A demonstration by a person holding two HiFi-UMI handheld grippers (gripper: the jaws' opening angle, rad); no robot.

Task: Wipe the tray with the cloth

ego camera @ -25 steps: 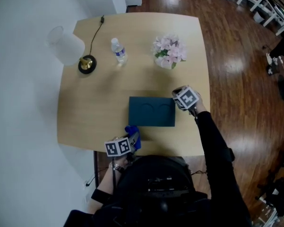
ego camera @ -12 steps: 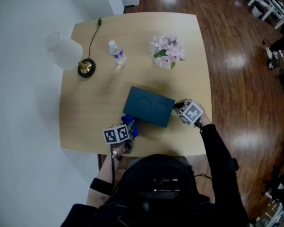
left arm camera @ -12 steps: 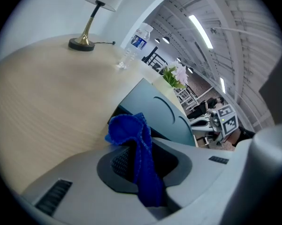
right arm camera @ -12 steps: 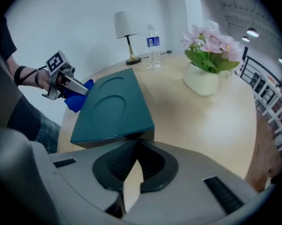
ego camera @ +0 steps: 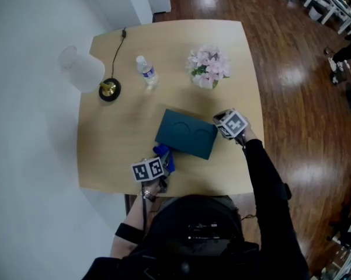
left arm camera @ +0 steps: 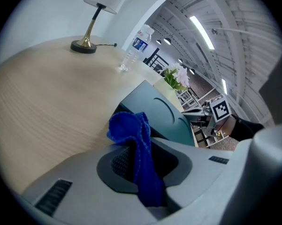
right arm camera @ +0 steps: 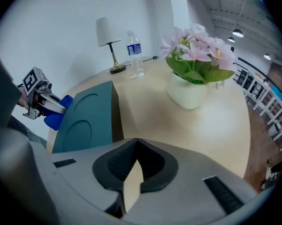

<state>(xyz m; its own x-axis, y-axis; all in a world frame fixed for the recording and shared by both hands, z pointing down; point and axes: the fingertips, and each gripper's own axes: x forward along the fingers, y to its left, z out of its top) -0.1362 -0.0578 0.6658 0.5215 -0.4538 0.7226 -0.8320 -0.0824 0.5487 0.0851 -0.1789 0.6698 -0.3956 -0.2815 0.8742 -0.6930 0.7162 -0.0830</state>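
The dark teal tray [ego camera: 186, 133] lies skewed on the wooden table [ego camera: 105, 150], two round hollows in its top. My left gripper [ego camera: 162, 161] sits just off the tray's near left corner, shut on a bunched blue cloth [ego camera: 163, 156]. In the left gripper view the cloth [left arm camera: 131, 130] hangs out between the jaws of the left gripper [left arm camera: 137, 151], with the tray [left arm camera: 164, 116] right behind it. My right gripper [ego camera: 219, 127] hovers at the tray's right end, beside it. In the right gripper view the right gripper [right arm camera: 136, 146] is shut on nothing, and the tray [right arm camera: 84, 116] lies to its left.
A white-shaded lamp [ego camera: 82, 69] with a brass base [ego camera: 109, 90] and cord stands at the far left. A water bottle [ego camera: 146, 70] and a vase of pink flowers [ego camera: 207, 66] stand behind the tray. White wall left, wooden floor right.
The tray has turned from square with the table to skewed. My left gripper with the cloth has come up to its near left corner. The right gripper dipped nearer me and came back.
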